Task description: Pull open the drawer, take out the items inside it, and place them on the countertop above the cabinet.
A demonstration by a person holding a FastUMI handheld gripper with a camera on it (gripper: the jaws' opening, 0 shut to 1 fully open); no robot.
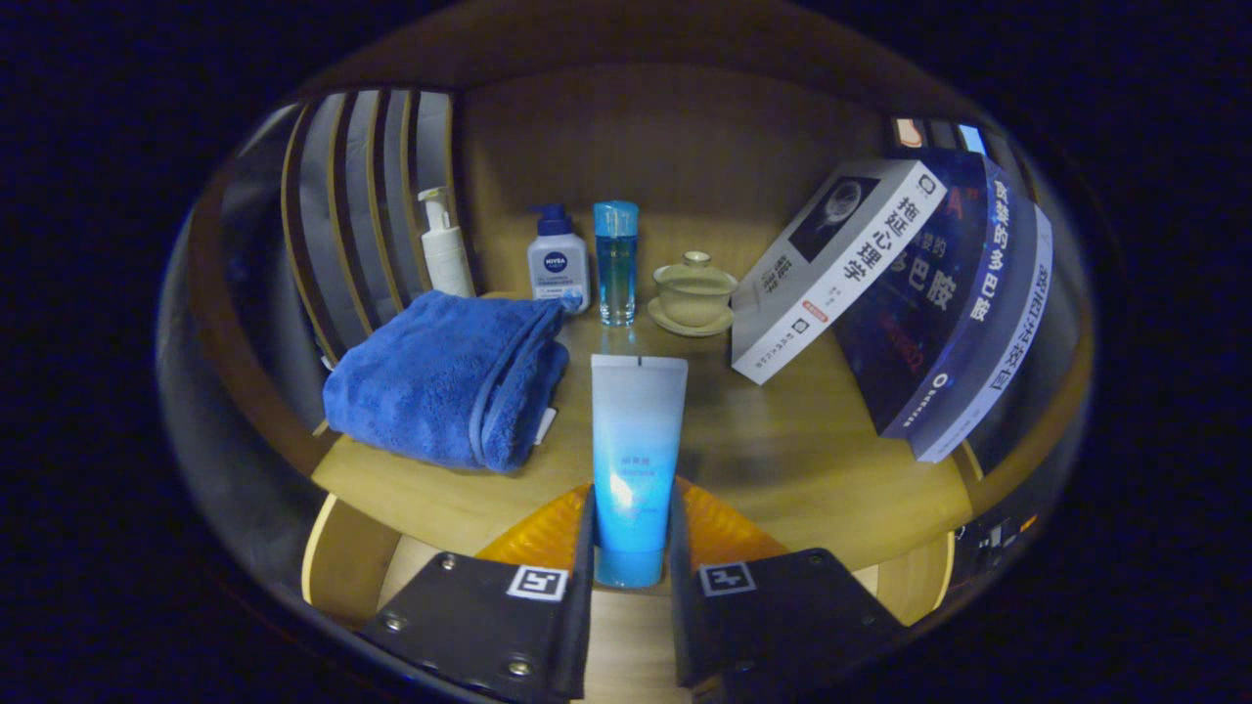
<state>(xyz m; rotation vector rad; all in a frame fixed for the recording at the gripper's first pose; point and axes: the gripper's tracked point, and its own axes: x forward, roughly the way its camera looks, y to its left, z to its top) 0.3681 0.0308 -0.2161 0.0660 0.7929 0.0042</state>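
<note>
Tube held over the tabletop [802,460]
The hand-held gripper [631,548] pinches the blue tube [636,440] — released upright, it may topple against the towel [450,376] just ahead.

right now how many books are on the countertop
3, leaning together beyond the gripper, which is shut on a blue tube: a white book nearest the lidded cup, a dark blue book behind it, then a third book. More may be hidden.
</note>
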